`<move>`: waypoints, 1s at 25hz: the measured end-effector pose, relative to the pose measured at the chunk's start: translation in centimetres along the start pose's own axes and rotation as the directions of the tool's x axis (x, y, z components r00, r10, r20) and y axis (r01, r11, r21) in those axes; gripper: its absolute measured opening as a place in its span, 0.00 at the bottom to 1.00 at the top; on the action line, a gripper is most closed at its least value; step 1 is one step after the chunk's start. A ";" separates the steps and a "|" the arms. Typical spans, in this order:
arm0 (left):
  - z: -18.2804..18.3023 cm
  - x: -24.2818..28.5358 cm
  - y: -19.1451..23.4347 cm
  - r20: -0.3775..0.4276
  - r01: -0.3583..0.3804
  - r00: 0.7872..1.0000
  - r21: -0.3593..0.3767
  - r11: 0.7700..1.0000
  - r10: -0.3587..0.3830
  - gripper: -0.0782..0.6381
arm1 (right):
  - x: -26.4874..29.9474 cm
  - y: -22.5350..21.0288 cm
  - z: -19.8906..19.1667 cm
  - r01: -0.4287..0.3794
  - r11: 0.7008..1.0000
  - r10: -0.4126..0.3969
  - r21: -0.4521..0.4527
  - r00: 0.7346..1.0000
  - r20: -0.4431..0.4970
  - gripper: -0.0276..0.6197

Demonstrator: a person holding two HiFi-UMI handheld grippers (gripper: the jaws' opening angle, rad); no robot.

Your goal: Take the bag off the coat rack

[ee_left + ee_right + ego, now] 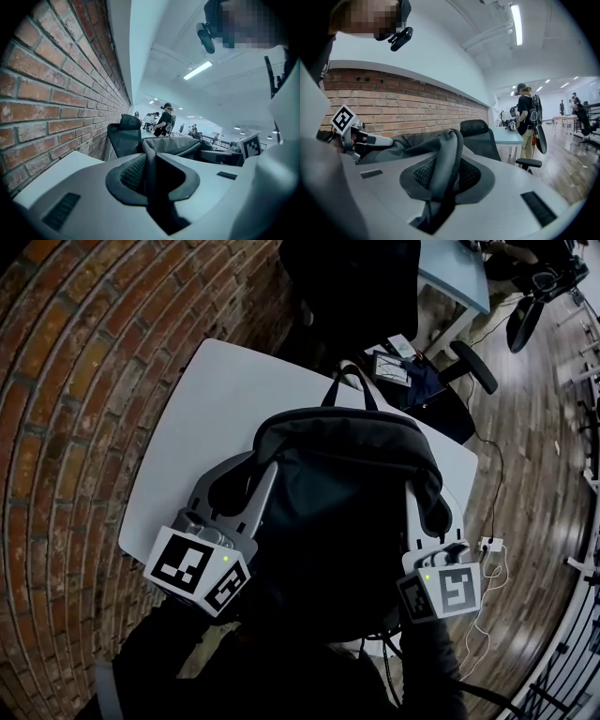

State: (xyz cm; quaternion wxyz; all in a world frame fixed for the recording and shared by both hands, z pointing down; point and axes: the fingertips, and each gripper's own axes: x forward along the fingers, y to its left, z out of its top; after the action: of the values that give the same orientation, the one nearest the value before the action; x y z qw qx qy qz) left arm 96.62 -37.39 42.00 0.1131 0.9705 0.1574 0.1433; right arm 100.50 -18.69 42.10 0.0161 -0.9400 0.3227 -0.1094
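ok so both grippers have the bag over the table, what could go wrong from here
1. Slip: the left gripper and the right gripper each pinch only a thin fold of the bag, so its weight might pull it free.
2. Blind set-down: in the head view the bag hides much of the table nearest the person, so it could land partly over the table's edge.

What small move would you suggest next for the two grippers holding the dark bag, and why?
Probably lower the bag gently onto the white table before letting go. The left gripper and right gripper are each shut on a fold of its fabric at opposite sides, and the bag sits over the tabletop. Whether it already rests there I cannot tell.
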 end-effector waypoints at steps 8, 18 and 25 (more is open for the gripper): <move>-2.4 2.5 2.1 -0.055 0.001 0.998 -0.024 1.000 -0.002 0.21 | 2.7 -1.1 -2.8 0.001 1.000 0.001 0.031 0.998 -0.061 0.12; -4.6 4.6 4.1 -0.116 -0.025 0.993 -0.055 0.998 0.018 0.21 | 5.4 -2.2 -5.2 0.000 0.998 0.008 0.061 0.992 -0.124 0.14; -5.9 5.4 5.5 -0.135 -0.049 0.990 -0.085 0.995 0.037 0.21 | 6.8 -2.3 -6.8 0.001 0.998 0.010 0.062 0.984 -0.178 0.16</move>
State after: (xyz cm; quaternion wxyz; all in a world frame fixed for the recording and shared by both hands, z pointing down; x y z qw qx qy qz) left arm 101.14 -39.62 50.25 0.1420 0.9559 0.1372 0.2172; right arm 105.66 -20.71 50.28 0.0166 -0.9247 0.3217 -0.2029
